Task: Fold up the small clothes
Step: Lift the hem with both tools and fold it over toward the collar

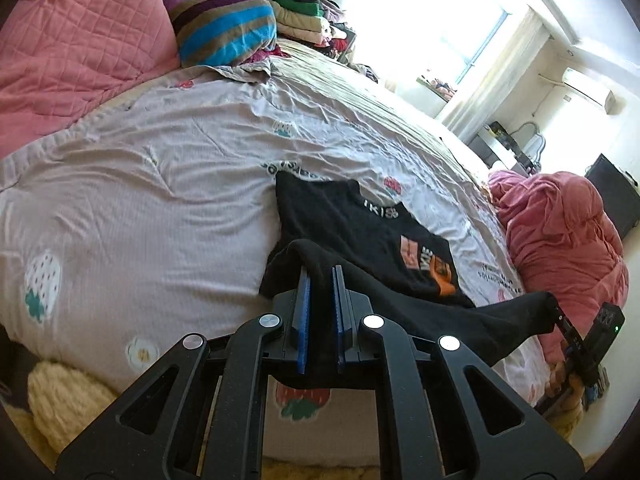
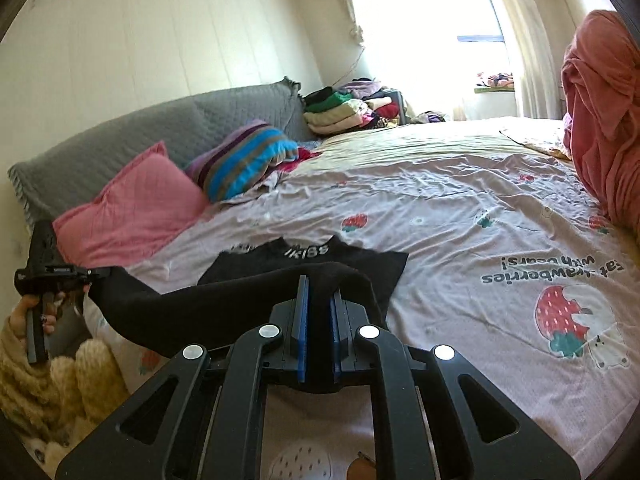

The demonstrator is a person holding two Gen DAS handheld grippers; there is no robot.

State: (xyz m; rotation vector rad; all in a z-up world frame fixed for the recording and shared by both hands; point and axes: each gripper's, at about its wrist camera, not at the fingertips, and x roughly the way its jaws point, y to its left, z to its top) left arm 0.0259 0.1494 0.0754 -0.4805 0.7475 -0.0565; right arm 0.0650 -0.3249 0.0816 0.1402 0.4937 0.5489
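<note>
A small black T-shirt (image 1: 360, 236) with white lettering and an orange print lies on the bedsheet (image 1: 160, 184); its near hem is lifted off the bed. My left gripper (image 1: 320, 276) is shut on one corner of that hem, the black cloth draped over its blue pads. In the right wrist view the same black T-shirt (image 2: 308, 260) stretches from my right gripper (image 2: 319, 286), shut on the other corner, across to the left gripper (image 2: 90, 274) at the left edge. The right gripper (image 1: 554, 308) also shows at the right of the left wrist view, pinching the hem.
A pink pillow (image 1: 80, 40) and a striped pillow (image 1: 224, 28) lie at the head of the bed. Folded clothes (image 2: 348, 112) are stacked in the far corner. A pink bundle of bedding (image 1: 560, 232) lies at the bed's side. A fluffy cream sleeve (image 2: 44, 376) holds the left gripper.
</note>
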